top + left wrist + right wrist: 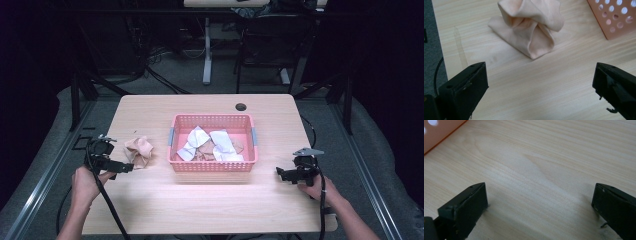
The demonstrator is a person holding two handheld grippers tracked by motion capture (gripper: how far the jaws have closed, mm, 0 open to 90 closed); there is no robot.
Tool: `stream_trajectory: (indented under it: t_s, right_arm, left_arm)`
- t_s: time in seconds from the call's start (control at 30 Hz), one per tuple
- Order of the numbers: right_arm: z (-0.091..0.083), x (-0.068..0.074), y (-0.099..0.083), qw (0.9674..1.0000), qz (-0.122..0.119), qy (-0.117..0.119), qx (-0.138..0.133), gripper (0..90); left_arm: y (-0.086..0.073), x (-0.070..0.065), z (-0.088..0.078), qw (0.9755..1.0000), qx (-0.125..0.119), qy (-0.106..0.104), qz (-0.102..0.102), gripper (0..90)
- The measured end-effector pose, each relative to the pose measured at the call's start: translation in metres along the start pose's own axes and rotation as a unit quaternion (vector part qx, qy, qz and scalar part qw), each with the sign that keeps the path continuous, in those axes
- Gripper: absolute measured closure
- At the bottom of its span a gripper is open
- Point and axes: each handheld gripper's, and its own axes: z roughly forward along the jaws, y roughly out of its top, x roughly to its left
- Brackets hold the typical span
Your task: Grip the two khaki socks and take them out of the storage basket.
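Pale wooden tabletop [210,200]: your left gripper [540,87], jaws wide and empty, faces the crumpled peach cloth [530,27] lying left of the pink basket [213,165]; next, likely close in and pinch a fold; right gripper [540,207] idles, jaws wide

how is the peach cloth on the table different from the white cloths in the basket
The peach cloth lies bunched on the bare table, left of the pink basket; the white cloths lie inside the basket. The peach cloth is a single piece, alone; the white cloths are several, lying among other pieces. The peach cloth sits just ahead of the open left gripper; nothing reaches for the white cloths. All are crumpled.
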Motion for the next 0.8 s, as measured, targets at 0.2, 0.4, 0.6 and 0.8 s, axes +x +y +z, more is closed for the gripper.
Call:
stream_trajectory:
  t_s: [0.2, 0.4, 0.6, 0.8]
  right_arm:
    - [0.0, -0.001, 0.0, 1.0, -0.004, 0.002, 0.003, 0.0]
    - [0.0, -0.001, 0.0, 1.0, -0.004, 0.002, 0.003, 0.0]
    - [0.0, -0.001, 0.0, 1.0, -0.004, 0.002, 0.003, 0.0]
    - [0.0, -0.001, 0.0, 1.0, -0.004, 0.002, 0.003, 0.0]
  left_arm:
    - [-0.019, -0.002, 0.008, 0.9999, -0.003, -0.001, -0.011, 0.2]
    - [-0.043, -0.007, 0.026, 0.9997, 0.017, 0.006, -0.017, 0.1]
    - [-0.047, -0.003, 0.025, 0.9998, 0.004, -0.005, -0.021, 0.0]
    - [-0.05, -0.006, 0.034, 0.9998, 0.011, -0.013, -0.01, 0.0]
